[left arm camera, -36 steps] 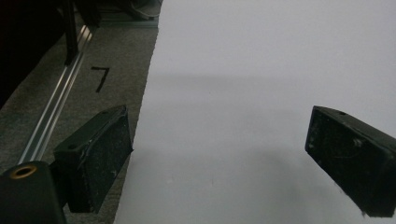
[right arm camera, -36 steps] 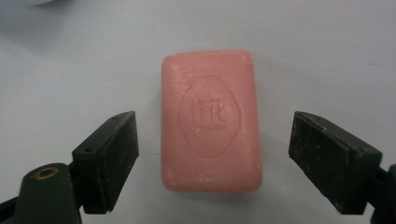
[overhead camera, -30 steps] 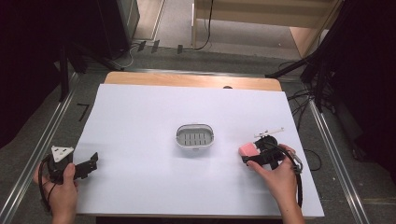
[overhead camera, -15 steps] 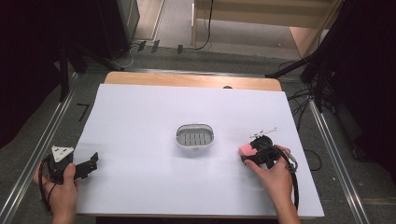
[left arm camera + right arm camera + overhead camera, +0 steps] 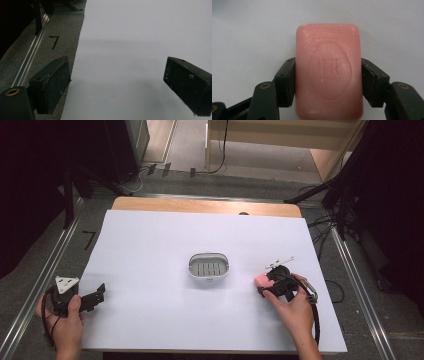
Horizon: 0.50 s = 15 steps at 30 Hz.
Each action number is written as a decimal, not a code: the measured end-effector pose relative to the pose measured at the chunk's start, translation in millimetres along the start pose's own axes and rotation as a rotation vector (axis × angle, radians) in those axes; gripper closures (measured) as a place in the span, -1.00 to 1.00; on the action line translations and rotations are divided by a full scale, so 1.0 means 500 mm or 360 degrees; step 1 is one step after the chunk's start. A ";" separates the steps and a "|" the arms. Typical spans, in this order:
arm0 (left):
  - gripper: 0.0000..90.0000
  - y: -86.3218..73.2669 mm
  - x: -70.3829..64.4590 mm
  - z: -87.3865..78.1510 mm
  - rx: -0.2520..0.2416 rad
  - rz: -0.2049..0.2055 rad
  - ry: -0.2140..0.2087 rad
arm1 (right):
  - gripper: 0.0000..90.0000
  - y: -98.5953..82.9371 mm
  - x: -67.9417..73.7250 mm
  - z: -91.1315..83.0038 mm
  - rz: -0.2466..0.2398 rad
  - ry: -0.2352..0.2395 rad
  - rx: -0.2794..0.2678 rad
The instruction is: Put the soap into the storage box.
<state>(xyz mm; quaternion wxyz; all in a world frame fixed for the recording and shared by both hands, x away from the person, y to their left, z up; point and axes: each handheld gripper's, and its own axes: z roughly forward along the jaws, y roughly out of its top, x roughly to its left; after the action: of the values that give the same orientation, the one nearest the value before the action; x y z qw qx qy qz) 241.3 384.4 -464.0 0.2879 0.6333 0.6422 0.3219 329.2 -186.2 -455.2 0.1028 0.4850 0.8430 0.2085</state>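
The right gripper (image 5: 265, 285) has its jaws pinched on a pink soap (image 5: 329, 70), one pad pressed to each long side, so the bar sits square between them with its stamped face up. That grip across the narrow width looks chosen to keep the slick bar from twisting out. In the high view the soap (image 5: 261, 282) is at the right side of the white sheet (image 5: 150, 250), low over it or on it; I cannot tell which. It points toward the dish (image 5: 209, 266), which sits apart from it in the middle of the sheet, slotted bottom open and nothing in it. My guess is the bar is meant for that dish, and the short clear stretch between them makes for an easy carry.

The left gripper (image 5: 95, 297) waits near the sheet's left edge, well away from the work. Its jaws are spread wide with nothing between them (image 5: 120, 82), one over the grey floor, the other over the sheet. It seems parked there to stay out of the way.
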 end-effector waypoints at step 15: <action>-0.83 0.000 0.000 0.000 0.0000 0.0003 0.0000 | -0.14 0.031 0.000 -0.017 -0.0189 0.0092 -0.0069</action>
<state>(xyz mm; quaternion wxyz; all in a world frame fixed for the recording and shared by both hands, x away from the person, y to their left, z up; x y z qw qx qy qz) 241.2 384.4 -464.0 0.2878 0.6338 0.6416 0.3222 338.0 -181.4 -440.4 0.1012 0.4255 0.8683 0.2341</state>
